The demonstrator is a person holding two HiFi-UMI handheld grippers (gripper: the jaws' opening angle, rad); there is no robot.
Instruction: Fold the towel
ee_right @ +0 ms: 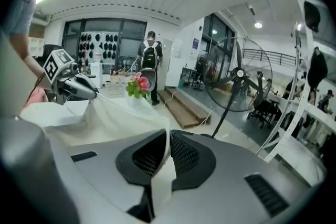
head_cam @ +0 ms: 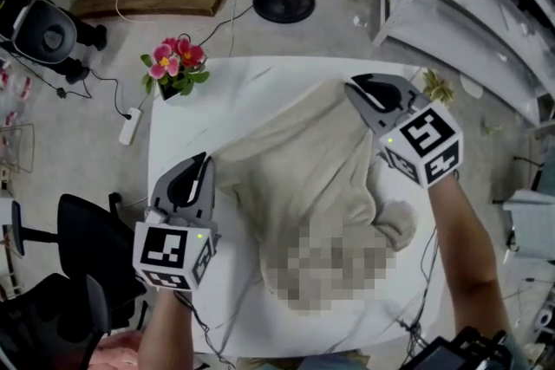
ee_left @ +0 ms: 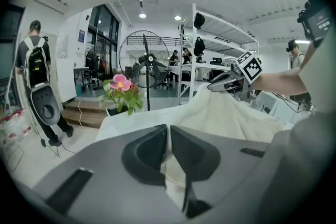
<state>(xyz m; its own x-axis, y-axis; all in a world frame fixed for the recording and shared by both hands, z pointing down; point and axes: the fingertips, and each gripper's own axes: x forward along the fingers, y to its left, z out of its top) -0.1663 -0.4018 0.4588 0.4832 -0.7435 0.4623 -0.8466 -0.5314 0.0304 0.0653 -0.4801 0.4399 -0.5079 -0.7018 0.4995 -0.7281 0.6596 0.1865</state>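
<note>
White desk (head_cam: 195,104) fills the middle of the head view, set on a workshop floor with a fan base (head_cam: 283,1) at the top. At the lower left, the left claw (head_cam: 202,167) is closed on a pinch of towel (head_cam: 312,173); the left gripper view shows cloth squeezed between the jaws. At the upper right, the right claw (head_cam: 357,91) is clamped the same way on another edge. Both hold their cloth lifted off the desk, so it runs between them in a slack ridge, while the bulk lies crumpled at the centre and lower right. Gripping two separate points likely serves to spread one edge before carrying it over for a fold. Pink flowers (head_cam: 176,65) stand at the desk's upper left corner, apart from the cloth.
</note>
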